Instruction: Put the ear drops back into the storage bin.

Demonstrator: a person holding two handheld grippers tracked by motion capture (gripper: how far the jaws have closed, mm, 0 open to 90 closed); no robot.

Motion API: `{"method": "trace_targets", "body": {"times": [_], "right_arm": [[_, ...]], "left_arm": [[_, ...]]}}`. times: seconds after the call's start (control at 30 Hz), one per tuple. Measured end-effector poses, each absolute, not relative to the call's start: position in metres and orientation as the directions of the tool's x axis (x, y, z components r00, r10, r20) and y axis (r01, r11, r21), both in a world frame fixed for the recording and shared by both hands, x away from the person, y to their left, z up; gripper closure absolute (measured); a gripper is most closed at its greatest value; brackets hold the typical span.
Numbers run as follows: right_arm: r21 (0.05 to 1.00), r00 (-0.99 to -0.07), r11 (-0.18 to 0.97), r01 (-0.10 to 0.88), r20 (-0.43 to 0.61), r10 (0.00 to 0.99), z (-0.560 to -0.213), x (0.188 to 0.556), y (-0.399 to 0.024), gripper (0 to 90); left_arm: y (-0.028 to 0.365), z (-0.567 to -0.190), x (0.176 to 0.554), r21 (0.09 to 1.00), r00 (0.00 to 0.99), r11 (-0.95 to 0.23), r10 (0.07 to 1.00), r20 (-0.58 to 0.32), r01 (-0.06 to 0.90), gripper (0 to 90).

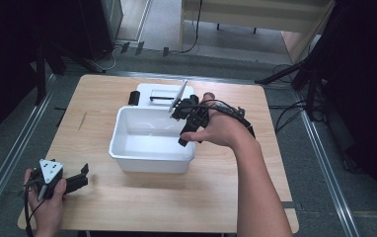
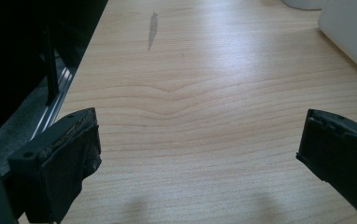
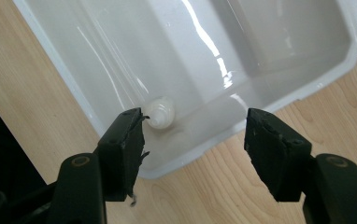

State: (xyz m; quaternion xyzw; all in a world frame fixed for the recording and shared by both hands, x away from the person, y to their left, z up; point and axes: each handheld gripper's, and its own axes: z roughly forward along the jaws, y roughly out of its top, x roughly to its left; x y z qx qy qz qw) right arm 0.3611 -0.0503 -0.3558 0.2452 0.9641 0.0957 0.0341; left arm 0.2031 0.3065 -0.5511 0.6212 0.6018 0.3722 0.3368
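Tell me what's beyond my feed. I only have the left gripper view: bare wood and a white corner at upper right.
Observer: That white corner belongs to a white tub standing mid-table. The left gripper sits near the table's front left, apart from it.
Operator: Report the other gripper.
Observer: The right gripper is held over the tub's right rim, jaws wide apart with nothing between them.
Operator: Say what's in the tub.
Observer: A small white rounded object lies at the bottom near one wall; I cannot tell what it is.
Operator: Name anything behind the tub.
Observer: A white device with a black part at its left sits against the tub's far side.
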Motion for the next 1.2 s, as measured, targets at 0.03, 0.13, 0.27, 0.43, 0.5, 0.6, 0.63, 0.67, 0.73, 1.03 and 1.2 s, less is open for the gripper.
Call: {"method": "trace_targets", "body": {"times": [0.03, 0.13, 0.27, 0.43, 0.5, 0.6, 0.63, 0.67, 0.73, 1.03, 1.2], "right_arm": [[0.206, -0.875, 0.859, 0.469, -0.023, 0.484, -0.354, 0.361, -0.053, 37.1], [0.213, -0.869, 0.852, 0.479, -0.025, 0.495, -0.350, 0.362, -0.059, 36.6], [0.217, -0.862, 0.846, 0.488, -0.031, 0.505, -0.346, 0.362, -0.070, 36.4], [0.217, -0.848, 0.832, 0.510, -0.038, 0.529, -0.343, 0.361, -0.085, 36.5], [0.217, -0.842, 0.828, 0.518, -0.043, 0.538, -0.341, 0.360, -0.091, 36.4], [0.225, -0.833, 0.818, 0.529, -0.045, 0.551, -0.338, 0.359, -0.101, 36.4], [0.229, -0.831, 0.815, 0.532, -0.045, 0.555, -0.338, 0.359, -0.105, 36.5], [0.229, -0.831, 0.815, 0.532, -0.045, 0.555, -0.338, 0.359, -0.105, 36.5], [0.230, -0.818, 0.803, 0.550, -0.046, 0.574, -0.337, 0.358, -0.116, 36.6], [0.244, -0.786, 0.768, 0.592, -0.040, 0.617, -0.341, 0.354, -0.147, 36.9], [0.247, -0.762, 0.744, 0.621, -0.033, 0.647, -0.349, 0.351, -0.170, 37.1]], "left_arm": [[0.306, -0.551, 0.203, 0.866, -0.002, -0.049, 0.998, 0.057, 0.497, 0.0], [0.306, -0.551, 0.203, 0.868, -0.002, -0.049, 0.998, 0.057, 0.494, 0.0], [0.306, -0.551, 0.203, 0.867, -0.002, -0.051, 0.998, 0.060, 0.495, 0.0], [0.306, -0.551, 0.203, 0.867, -0.003, -0.051, 0.998, 0.061, 0.495, 0.0], [0.306, -0.551, 0.203, 0.867, -0.003, -0.053, 0.998, 0.062, 0.495, 0.0], [0.306, -0.551, 0.203, 0.866, -0.001, -0.055, 0.998, 0.064, 0.497, 0.0], [0.306, -0.551, 0.203, 0.866, -0.001, -0.055, 0.998, 0.064, 0.497, 0.0], [0.306, -0.551, 0.203, 0.866, -0.001, -0.055, 0.998, 0.064, 0.497, 0.0], [0.305, -0.551, 0.203, 0.866, -0.002, -0.058, 0.998, 0.067, 0.496, 0.0], [0.305, -0.551, 0.203, 0.867, -0.001, -0.059, 0.998, 0.068, 0.494, 0.0], [0.305, -0.552, 0.203, 0.869, -0.003, -0.059, 0.998, 0.069, 0.491, 0.0]]}}
